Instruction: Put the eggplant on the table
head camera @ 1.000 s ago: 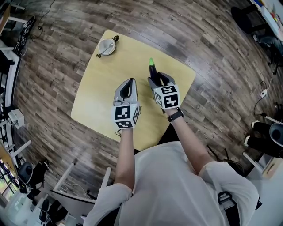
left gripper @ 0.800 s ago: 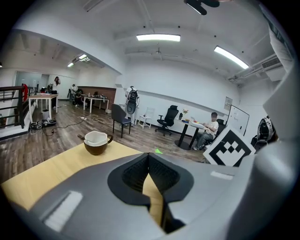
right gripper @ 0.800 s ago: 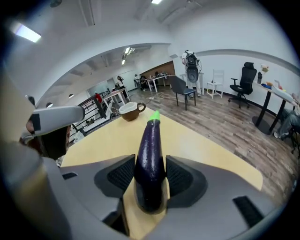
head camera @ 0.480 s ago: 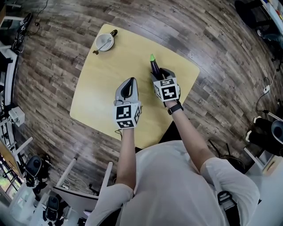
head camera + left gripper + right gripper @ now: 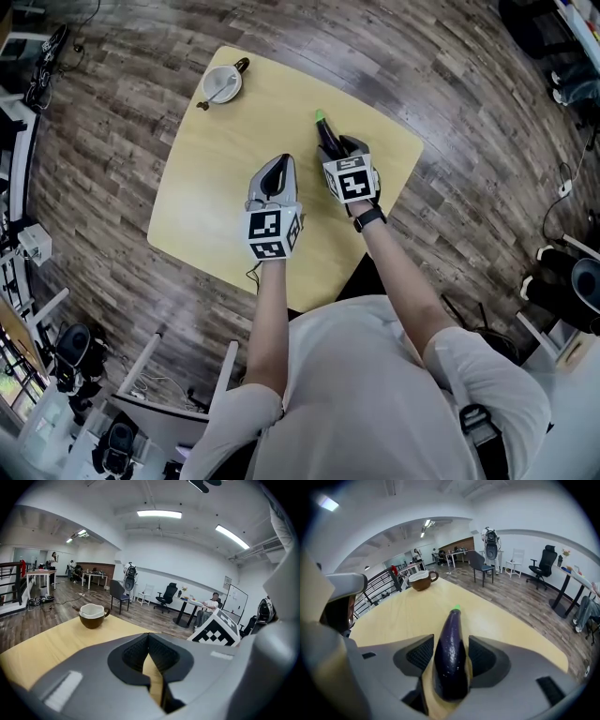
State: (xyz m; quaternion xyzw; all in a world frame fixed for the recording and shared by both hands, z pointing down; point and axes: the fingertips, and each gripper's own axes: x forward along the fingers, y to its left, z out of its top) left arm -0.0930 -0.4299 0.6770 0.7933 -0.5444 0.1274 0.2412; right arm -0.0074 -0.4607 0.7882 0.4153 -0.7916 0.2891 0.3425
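Your right gripper (image 5: 340, 152) clamped the eggplant (image 5: 451, 660) by its thick end, just right of centre in the head view, over the table (image 5: 211, 178). Its long axis ran along the jaws, the tip pointing up-frame and slightly left. It looked glossy dark purple with a small bright green tip. Your left gripper (image 5: 149, 652) had its jaws pressed together, empty.

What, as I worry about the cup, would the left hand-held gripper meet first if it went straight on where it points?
Probably nothing: the left hand-held gripper points over bare table; the cup sits left of that line. Height is hard to judge.
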